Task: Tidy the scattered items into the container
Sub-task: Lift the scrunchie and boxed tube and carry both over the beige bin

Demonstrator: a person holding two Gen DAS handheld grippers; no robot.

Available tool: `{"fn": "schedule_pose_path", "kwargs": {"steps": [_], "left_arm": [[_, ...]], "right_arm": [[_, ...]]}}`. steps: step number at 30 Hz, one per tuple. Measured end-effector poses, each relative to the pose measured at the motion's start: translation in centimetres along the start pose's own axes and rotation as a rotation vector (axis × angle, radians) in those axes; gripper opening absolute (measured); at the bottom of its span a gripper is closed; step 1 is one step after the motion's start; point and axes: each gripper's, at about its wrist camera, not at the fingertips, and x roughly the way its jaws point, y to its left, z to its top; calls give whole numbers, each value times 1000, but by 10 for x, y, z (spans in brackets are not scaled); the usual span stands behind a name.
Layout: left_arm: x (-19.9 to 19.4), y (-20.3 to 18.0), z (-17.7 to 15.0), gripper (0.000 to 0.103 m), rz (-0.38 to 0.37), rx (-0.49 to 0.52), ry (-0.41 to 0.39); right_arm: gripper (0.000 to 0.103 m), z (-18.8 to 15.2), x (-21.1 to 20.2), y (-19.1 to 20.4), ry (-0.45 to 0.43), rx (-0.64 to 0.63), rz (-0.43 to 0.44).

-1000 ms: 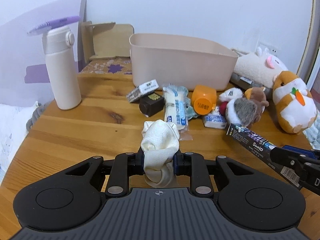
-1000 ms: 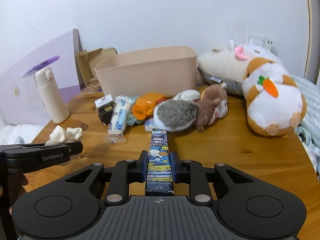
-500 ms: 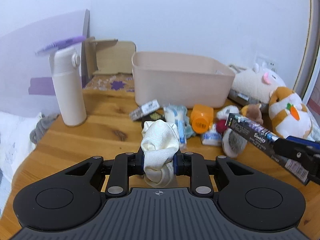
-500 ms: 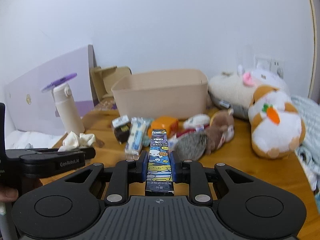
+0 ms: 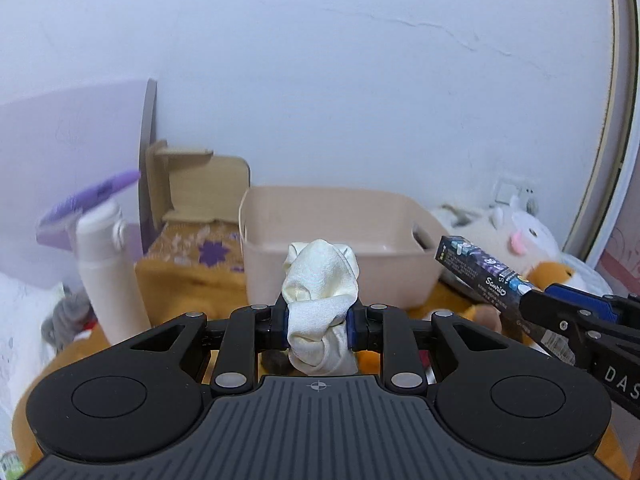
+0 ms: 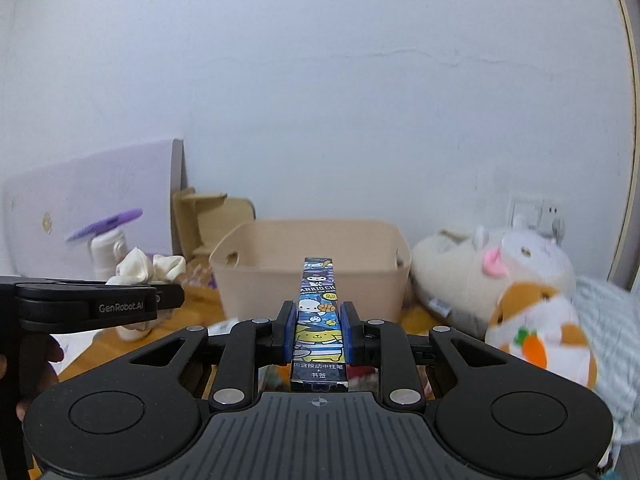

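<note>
Left wrist view shows the left hand-held gripper point(image 5: 318, 322) closed on a knotted cream cloth point(image 5: 320, 280), which stands up between the blue pads and covers part of the near wall of the beige container point(image 5: 340, 216). Only this view lets me look a little into the container: its inside floor appears bare, and a handle slot is seen in the right wall. On the right the right hand-held gripper point(image 5: 532, 300) comes in, holding a long dark pen box point(image 5: 476, 272) whose far end points toward the container's right near corner. A white bottle point(image 5: 108, 276) with a purple piece on top stands at the left, blurred.

Right wrist view shows what the other hides: the printed top face of the pen box point(image 6: 318, 312), clamped firmly between the pads of the right hand-held gripper point(image 6: 318, 332), and its far end lies in line with the container point(image 6: 312, 264). The left hand-held gripper point(image 6: 168, 294) is seen from its side at the left, the cloth point(image 6: 144, 268) sticking out above it, and fingers point(image 6: 48, 364) of a person below. Plush toys point(image 6: 532, 292) crowd the right of the tabletop point(image 6: 200, 304), just beside the container. The container's rim is open on top, and the air over it is free.
</note>
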Motion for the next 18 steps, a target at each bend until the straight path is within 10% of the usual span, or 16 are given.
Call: {"fn": "schedule_pose_path", "kwargs": {"steps": [18], "left_arm": [[98,-16,74,25,77,58,0]], "right_arm": [[21,71,99,-20,-25,-32,1]]}}
